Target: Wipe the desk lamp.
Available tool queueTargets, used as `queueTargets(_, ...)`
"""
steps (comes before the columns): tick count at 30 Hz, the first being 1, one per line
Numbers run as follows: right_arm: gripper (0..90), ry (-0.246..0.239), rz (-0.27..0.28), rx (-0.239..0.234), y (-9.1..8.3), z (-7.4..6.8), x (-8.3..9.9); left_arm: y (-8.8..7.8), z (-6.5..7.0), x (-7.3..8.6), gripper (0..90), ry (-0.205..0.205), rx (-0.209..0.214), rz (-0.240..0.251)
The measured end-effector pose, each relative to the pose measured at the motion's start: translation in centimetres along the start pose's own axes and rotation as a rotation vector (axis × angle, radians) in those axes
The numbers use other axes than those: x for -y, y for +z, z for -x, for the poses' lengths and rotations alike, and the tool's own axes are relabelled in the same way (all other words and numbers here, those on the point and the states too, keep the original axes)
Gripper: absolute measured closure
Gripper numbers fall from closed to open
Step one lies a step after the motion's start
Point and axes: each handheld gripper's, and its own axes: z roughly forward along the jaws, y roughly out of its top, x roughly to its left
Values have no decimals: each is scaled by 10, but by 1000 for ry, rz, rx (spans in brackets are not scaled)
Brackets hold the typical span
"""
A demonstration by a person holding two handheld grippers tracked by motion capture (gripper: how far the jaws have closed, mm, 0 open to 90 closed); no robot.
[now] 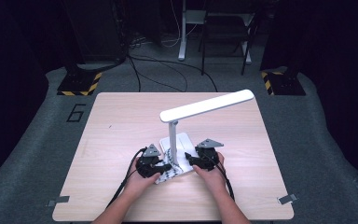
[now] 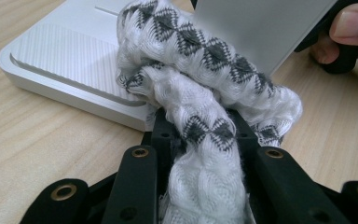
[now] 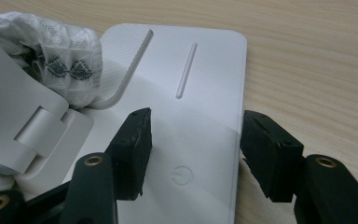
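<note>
At the lower centre of the high view the left tool (image 2: 200, 154) is clamping a white-and-grey knitted cloth (image 2: 200, 70) against the desk lamp's base (image 3: 200, 93) for wiping; the right tool (image 3: 193, 154), jaws apart, is straddling the base's edge, steadying it on the bench (image 1: 121, 121).

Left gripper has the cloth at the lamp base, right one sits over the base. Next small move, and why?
Probably sweep the left gripper across the lamp base, wiping it. Its jaws are shut on the patterned cloth, which lies bunched against the base's edge, and the right gripper, jaws open astride the base's edge near the power button, looks placed to steady it.
</note>
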Motion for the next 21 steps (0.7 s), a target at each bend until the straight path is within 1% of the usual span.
queueTargets(1, 429, 0, 0, 0, 0, 0, 0, 0, 0, -1, 704, 13, -5, -6)
queueTargets(4, 429, 0, 4, 0, 0, 0, 0, -4, 2, -4, 707, 4, 2, -15)
queueTargets(5, 429, 0, 2, 1, 0, 0, 0, -6, 3, -6, 708, 8, 0, -14)
queueTargets(6, 429, 0, 1, 0, 0, 0, 0, -9, 3, -8, 708, 13, 3, -9)
queueTargets(7, 429, 0, 3, 1, 0, 0, 0, -12, 4, -10, 708, 7, 14, 2)
queueTargets(9, 429, 0, 1, 0, 0, 0, 0, -21, 5, -17, 708, 1, 23, 37)
queueTargets(10, 429, 0, -1, 0, 0, 0, 0, -27, 6, -22, 708, -2, 26, 58)
queueTargets(11, 429, -1, 0, 1, 0, 0, 0, -34, 7, -27, 708, 11, 25, 73)
queueTargets(12, 429, -1, 0, 0, 0, 0, 0, -40, 9, -33, 708, 10, 26, 91)
queueTargets(14, 429, -1, 0, 0, 0, 0, 0, -54, 11, -46, 708, 45, 24, 109)
queueTargets(15, 429, -1, 0, 0, 0, 0, 0, -60, 14, -52, 707, 38, 27, 125)
queueTargets(16, 429, 0, 0, 0, 0, 0, 0, -66, 16, -59, 707, 59, 24, 134)
queueTargets(18, 429, 0, 0, 0, 0, 0, 0, -79, 19, -71, 707, 74, 29, 151)
queueTargets(20, 429, 0, 0, 0, 0, 0, 0, -89, 23, -82, 706, 94, 20, 171)
queueTargets(21, 429, 0, -1, 0, 0, 0, 0, -94, 24, -87, 706, 96, 24, 177)
